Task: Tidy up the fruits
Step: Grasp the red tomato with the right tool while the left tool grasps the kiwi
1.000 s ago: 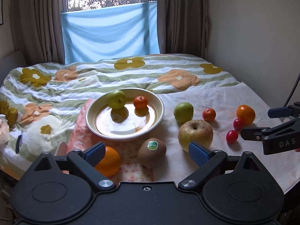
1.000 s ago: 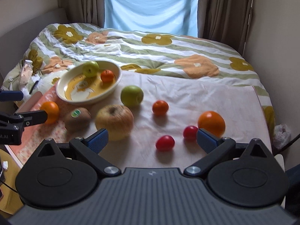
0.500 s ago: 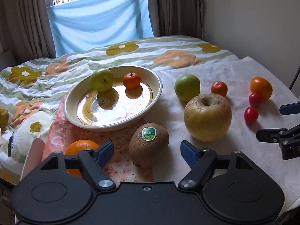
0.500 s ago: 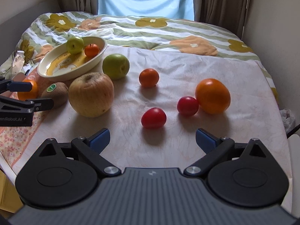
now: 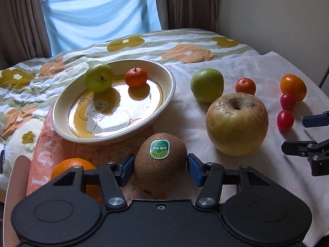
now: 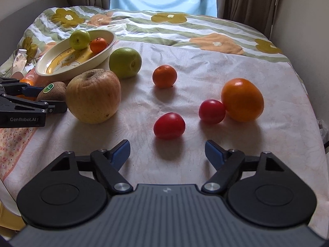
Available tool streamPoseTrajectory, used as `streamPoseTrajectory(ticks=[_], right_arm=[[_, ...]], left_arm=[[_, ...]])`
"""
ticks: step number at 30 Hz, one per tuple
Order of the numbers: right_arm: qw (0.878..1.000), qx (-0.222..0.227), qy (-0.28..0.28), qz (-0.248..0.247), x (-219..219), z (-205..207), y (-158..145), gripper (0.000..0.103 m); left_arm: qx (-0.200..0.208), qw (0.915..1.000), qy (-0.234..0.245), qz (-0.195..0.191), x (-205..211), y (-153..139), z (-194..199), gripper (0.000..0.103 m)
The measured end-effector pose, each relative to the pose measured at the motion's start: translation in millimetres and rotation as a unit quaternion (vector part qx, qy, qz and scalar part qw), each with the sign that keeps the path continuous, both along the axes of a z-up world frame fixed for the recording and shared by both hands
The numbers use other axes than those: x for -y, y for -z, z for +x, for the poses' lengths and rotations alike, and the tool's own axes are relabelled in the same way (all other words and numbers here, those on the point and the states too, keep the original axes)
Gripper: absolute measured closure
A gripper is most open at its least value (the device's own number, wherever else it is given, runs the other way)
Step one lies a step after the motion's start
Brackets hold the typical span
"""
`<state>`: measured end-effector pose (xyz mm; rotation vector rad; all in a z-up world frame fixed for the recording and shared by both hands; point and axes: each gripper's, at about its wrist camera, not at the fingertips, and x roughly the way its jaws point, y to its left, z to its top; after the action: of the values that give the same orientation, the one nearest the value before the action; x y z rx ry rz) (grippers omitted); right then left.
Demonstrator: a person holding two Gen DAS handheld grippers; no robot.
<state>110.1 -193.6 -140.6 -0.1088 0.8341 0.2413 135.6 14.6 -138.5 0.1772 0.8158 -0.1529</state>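
Left tool [image 5: 160, 167] spread wide around kiwi [image 5: 160, 163], pads beside it; right tool [image 6: 167, 151] open, empty, tomato [image 6: 169, 125] at 12 o'clock.

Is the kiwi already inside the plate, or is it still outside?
Outside: the kiwi lies on the cloth before the plate, between the open left gripper.

A floral quilt [image 6: 185, 23] with green stripes covers the bed under a pale cloth [image 6: 205, 72]. Brown curtains [image 5: 191, 4] flank a blue sheet [image 5: 98, 14] hung across the window.
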Motion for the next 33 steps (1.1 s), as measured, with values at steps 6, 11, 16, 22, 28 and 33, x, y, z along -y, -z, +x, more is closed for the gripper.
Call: streamPoseTrajectory(ticks=[6, 11, 16, 22, 28, 33], right_arm=[[1.0, 0.0, 0.004, 0.0, -0.5, 4.0, 1.5, 0.019], [1.0, 0.006, 0.005, 0.0, -1.0, 6.1, 2.1, 0.02], [1.0, 0.007, 0.008, 0.003, -1.2, 9.6, 3.9, 0.026], [1.0, 0.006, 0.005, 0.005, -2.0, 10.4, 3.3, 0.03], [1.0, 0.005, 0.006, 0.003, -6.0, 15.5, 2.0, 0.035], [1.0, 0.008, 0.007, -0.001, -9.2, 21.3, 2.3, 0.05]], left_arm=[[0.0, 0.9999, -0.005, -0.01, -2.9, -1.0, -1.3, 0.048], [-0.001, 0.9998, -0.008, -0.017, -3.7, -2.5, -4.7, 0.05], [-0.003, 0.9998, -0.008, -0.019, -4.7, -3.8, -9.8, 0.05], [-0.004, 0.9996, -0.012, -0.025, -4.6, -4.7, -16.6, 0.05], [-0.006, 0.9994, -0.014, -0.031, -3.6, -5.7, -23.0, 0.051], [-0.004, 0.9992, -0.017, -0.036, -3.8, -6.6, -27.3, 0.051]])
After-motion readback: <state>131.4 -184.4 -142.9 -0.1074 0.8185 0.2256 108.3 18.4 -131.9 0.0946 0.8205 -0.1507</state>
